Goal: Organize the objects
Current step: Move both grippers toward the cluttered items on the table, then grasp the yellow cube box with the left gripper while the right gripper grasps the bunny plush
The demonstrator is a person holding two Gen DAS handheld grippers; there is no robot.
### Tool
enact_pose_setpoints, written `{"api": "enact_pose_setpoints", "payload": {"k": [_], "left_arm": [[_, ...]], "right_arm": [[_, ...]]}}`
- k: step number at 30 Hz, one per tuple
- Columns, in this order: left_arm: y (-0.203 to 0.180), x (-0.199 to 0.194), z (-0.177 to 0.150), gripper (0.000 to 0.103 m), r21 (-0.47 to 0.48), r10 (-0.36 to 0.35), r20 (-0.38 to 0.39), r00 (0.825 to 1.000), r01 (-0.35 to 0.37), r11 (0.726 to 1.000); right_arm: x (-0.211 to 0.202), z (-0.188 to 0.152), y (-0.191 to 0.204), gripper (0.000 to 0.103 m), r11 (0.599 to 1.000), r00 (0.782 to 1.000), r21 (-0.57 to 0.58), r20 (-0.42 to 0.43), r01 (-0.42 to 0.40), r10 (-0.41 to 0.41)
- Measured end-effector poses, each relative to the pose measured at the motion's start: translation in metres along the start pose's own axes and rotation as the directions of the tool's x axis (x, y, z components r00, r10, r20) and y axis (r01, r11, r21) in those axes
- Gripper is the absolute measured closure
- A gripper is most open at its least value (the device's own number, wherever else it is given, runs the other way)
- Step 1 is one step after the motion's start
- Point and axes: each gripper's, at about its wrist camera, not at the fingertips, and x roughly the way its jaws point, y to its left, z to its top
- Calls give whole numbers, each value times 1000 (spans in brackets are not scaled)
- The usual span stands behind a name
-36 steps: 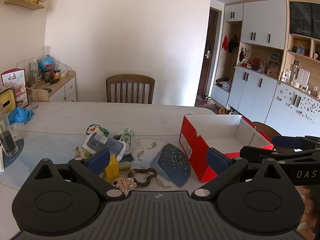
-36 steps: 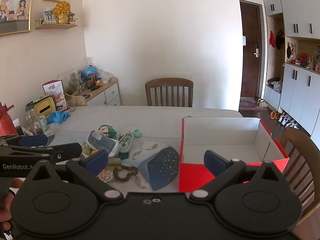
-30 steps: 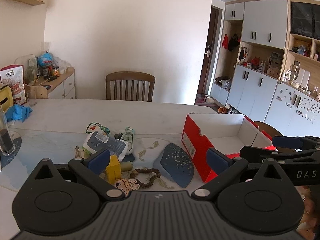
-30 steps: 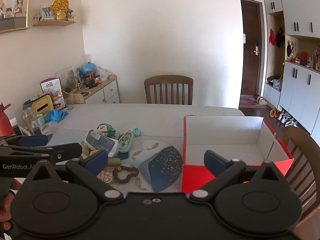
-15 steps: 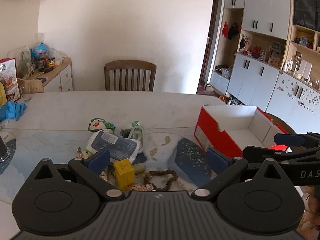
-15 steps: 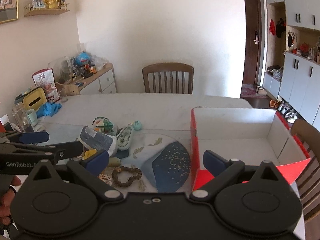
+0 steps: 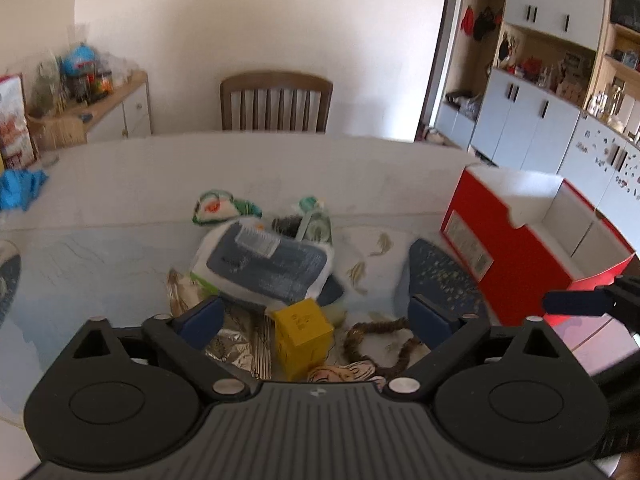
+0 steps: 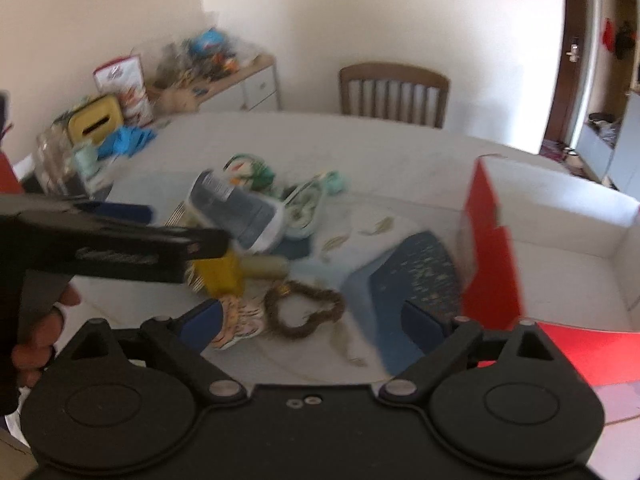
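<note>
A pile of small items lies on the white table (image 7: 120,176): a yellow cube (image 7: 304,338), a blue-and-white wipes pack (image 7: 268,264), a brown heart-shaped ring (image 8: 304,308), a dark blue speckled insole (image 8: 404,280) and a cartoon sticker (image 7: 344,372). An open red box (image 7: 516,248) with a white, empty inside stands to the right of them. My left gripper (image 7: 316,316) hovers over the cube; its jaws are closing, and the pads stand apart from the cube between them. My right gripper (image 8: 312,320) hovers over the brown ring, its jaws closing too, touching nothing.
A silver foil wrapper (image 7: 232,344) and a green pouch (image 7: 216,208) lie in the pile. A wooden chair (image 7: 276,100) stands behind the table. A blue cloth (image 8: 124,140), a yellow box (image 8: 94,118) and a glass jar (image 8: 60,160) sit at the left. A hand (image 8: 36,344) holds the left tool.
Both grippers have moved forward and down toward the pile, which now looks larger and closer. Both pairs of jaws stand slightly narrower. The picture is blurred by motion.
</note>
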Motion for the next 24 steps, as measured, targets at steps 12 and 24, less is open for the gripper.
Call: {"api": "enact_pose_setpoints", "payload": {"k": [12, 24], "left_arm": [[15, 47, -8, 25, 33, -49, -103, 993, 53, 998], [19, 59, -10, 51, 74, -84, -129, 988, 94, 993]], "right_arm": [[63, -9, 37, 24, 995, 990, -62, -125, -74, 66], [90, -9, 56, 40, 992, 987, -108, -154, -73, 56]]}}
